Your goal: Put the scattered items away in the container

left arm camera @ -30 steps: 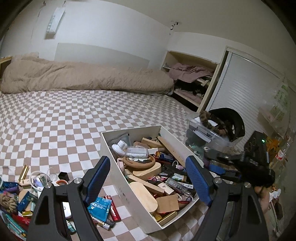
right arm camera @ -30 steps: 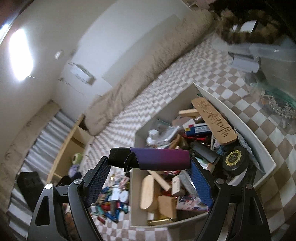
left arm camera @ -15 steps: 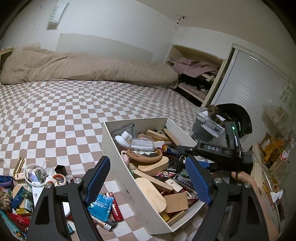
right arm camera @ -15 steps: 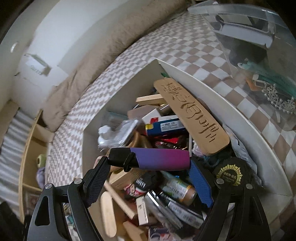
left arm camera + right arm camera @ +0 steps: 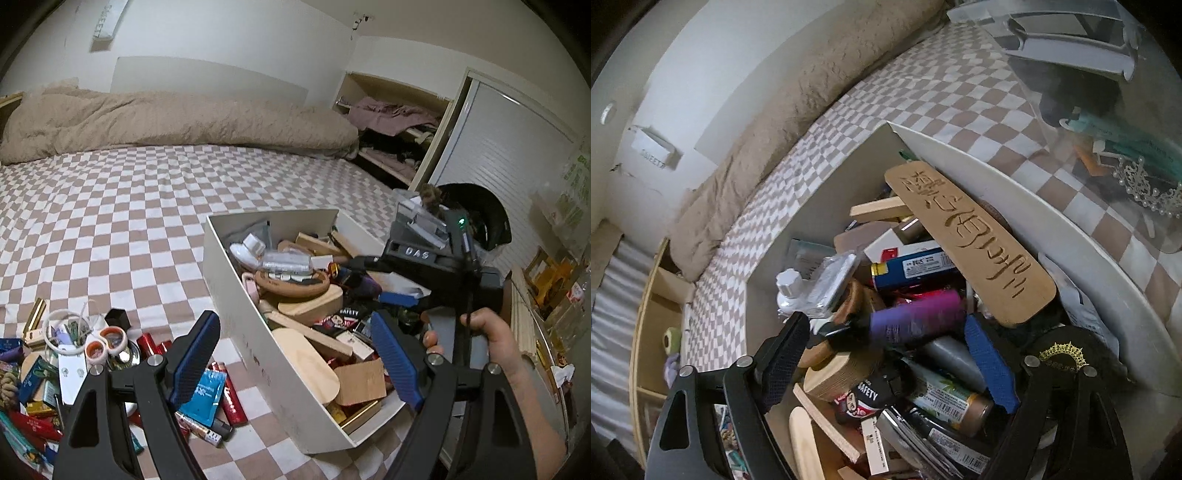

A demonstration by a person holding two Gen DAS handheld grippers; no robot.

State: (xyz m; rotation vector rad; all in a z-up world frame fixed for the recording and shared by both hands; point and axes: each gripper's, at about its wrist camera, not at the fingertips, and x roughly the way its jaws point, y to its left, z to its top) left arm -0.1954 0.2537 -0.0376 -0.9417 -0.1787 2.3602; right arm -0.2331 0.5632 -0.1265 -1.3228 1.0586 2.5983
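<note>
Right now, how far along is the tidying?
Done: the white box is already heaped with items. In hand: the right gripper has just been opening its jaws, dropping the purple tube onto that heap. Left: the scattered pile beside the box; the left gripper is open, empty.

The purple tube (image 5: 916, 319) is smeared by motion blur. The box (image 5: 1015, 210) runs off the lower edge. The clutter pile (image 5: 33, 373) is cut off at the left, its small labels unreadable.

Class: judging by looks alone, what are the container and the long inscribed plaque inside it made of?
Container: probably painted board or stiff card; thin, flat, matte off-white walls.
Inscribed plaque: likely unfinished wood or plywood; tan, matte surface with characters cut into it.
</note>
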